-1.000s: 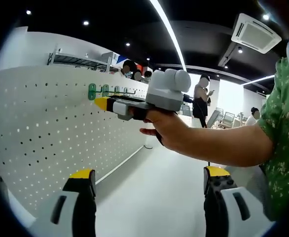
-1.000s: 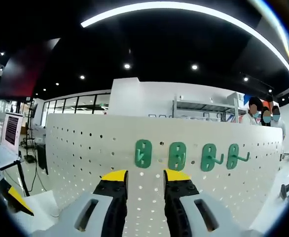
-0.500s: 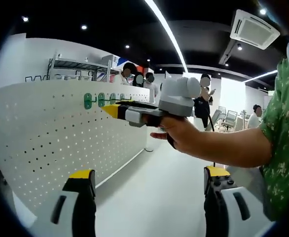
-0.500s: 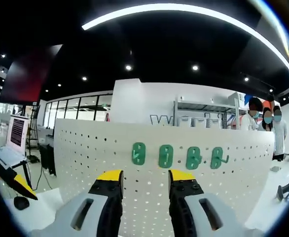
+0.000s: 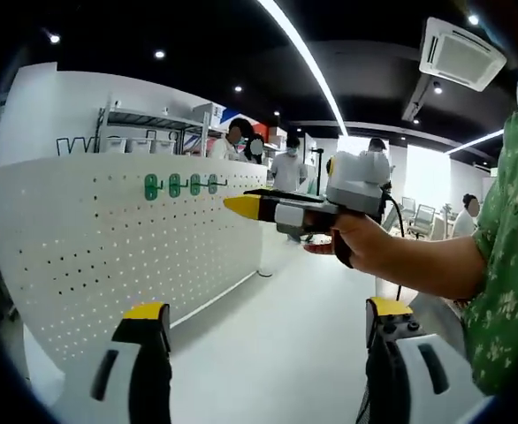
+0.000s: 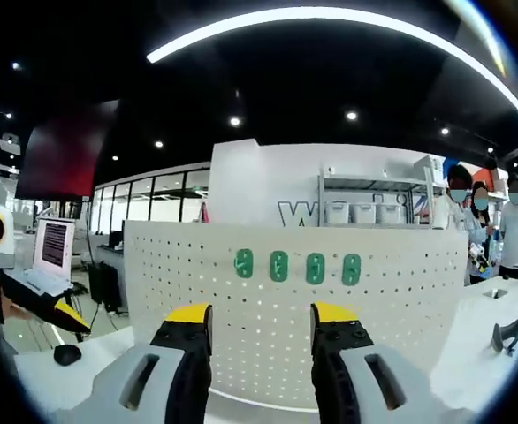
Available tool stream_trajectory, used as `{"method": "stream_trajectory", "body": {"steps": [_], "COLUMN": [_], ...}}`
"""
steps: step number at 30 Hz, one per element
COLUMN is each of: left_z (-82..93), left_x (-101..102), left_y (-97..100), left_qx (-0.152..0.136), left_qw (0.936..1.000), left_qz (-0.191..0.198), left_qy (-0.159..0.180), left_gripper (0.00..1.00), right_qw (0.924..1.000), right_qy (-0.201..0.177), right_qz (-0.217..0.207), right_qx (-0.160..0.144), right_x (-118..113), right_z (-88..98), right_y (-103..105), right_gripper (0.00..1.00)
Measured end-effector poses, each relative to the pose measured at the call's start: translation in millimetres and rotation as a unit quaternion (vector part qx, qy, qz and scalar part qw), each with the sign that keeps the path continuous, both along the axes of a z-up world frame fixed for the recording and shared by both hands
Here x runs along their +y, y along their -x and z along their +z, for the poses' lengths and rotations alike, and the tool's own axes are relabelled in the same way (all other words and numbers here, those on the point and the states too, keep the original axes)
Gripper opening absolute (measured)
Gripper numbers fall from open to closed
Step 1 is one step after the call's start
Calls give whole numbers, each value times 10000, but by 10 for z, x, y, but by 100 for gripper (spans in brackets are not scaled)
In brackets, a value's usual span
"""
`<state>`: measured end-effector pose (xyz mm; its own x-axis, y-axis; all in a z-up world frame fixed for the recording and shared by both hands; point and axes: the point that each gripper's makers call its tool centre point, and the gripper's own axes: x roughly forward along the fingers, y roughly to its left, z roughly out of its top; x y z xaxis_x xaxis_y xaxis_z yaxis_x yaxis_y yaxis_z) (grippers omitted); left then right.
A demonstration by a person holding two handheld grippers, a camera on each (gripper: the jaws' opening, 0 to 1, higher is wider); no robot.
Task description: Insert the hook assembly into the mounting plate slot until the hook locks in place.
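Note:
A white pegboard (image 5: 100, 247) stands upright on the table, with several green hooks (image 5: 181, 185) in a row near its top edge. In the right gripper view the pegboard (image 6: 285, 318) faces me and the green hooks (image 6: 296, 266) sit just above my jaws. My right gripper (image 6: 261, 314) is open with nothing between its yellow-tipped fingers and hangs well clear of the board. A hand holds that right gripper (image 5: 241, 206) to the right of the hooks in the left gripper view. My left gripper (image 5: 266, 320) is wide open and holds nothing; the left gripper (image 6: 69, 316) also enters at the far left.
The white tabletop (image 5: 268, 353) runs along the foot of the pegboard. A person's arm in a green patterned sleeve (image 5: 506, 274) fills the right side. Several people (image 5: 285, 168) and a shelf rack (image 6: 374, 208) stand behind. A screen (image 6: 52, 250), a mouse (image 6: 64, 354) and a dark object (image 6: 506, 334) lie nearby.
The right gripper has drawn back from the pegboard and its jaws have spread wider; the hooks look smaller and farther. The left gripper stays open, its view turned slightly.

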<state>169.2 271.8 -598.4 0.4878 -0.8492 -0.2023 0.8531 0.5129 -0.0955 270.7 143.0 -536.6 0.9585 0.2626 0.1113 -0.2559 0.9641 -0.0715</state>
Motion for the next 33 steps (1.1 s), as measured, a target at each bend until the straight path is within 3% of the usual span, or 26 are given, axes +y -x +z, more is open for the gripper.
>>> {"method": "stream_trajectory", "body": {"steps": [9,13,18,24,30,33], "left_z": [138,165,196,156,47,12], "left_x": [-36,-35,-5,35,85,69], "left_y": [209,294,347,455,493,512], "left_qx": [-275,-390,-406,-463,-366,-341], "left_qw": [9989,9976,9941,9898,9829,9823], "left_qz": [380,565,958,1299,1754,1803], "left_qy": [71,38,297,351,414,366], "left_gripper": [95,95,95,97,100,100], "right_qw": [9997,9999,9999,9996,9992,9991], "right_qy": [-118,-62,93,-22,-41,-177], "right_qz": [180,117,-62,-240,-352,-341], "right_qx": [-61,-1,105,150,188,179], "right_x": [-200,-318,-482,-623,-680,-659], "right_z": [126,68,-118,-262,-389,-409], "right_y": [554,765,1042,1365,1510,1552], "right_gripper": [53,54,56,66,75,80]}}
